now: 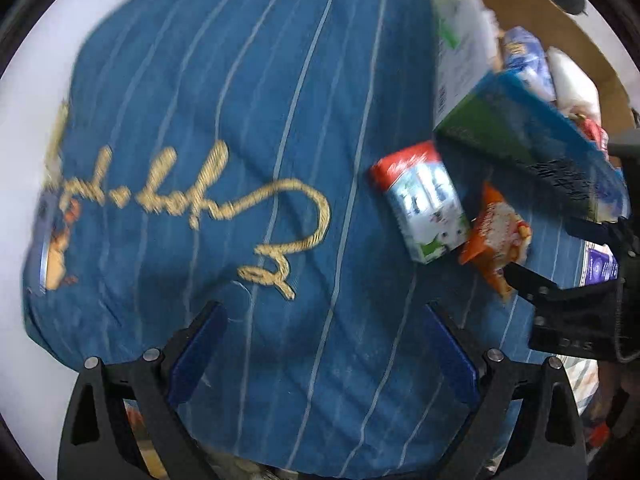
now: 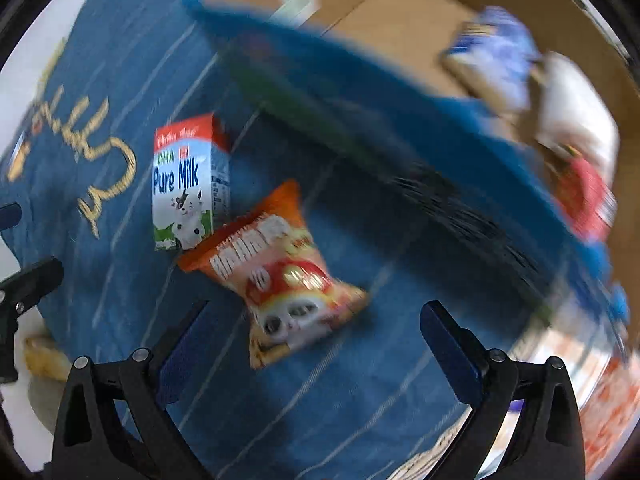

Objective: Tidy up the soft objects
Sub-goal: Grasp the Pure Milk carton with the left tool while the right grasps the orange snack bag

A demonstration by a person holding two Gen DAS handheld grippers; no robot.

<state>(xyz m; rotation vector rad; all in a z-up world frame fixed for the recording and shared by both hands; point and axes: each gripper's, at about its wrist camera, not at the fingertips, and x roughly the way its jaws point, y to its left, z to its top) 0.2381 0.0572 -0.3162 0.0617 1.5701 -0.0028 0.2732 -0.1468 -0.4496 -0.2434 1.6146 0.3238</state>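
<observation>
from our right gripper (image 2: 316,344) the orange snack bag (image 2: 280,276) lies on the blue cloth (image 2: 120,80) just ahead of the fingers, its long axis slanting from upper left to lower right, touching the milk carton (image 2: 188,184). our right arm is nearer; both it and our left gripper (image 1: 324,336) stand wide, holding nothing.

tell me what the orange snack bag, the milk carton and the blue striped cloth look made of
Orange snack bag: seemingly thin plastic film, glossy; it crinkles and catches light. Red-topped "Pure Milk" carton: likely coated paperboard, smooth, with crisp folded edges and printed sides. Blue striped cloth: woven fabric, matte, softly wrinkled, with raised gold embroidered script.
</observation>
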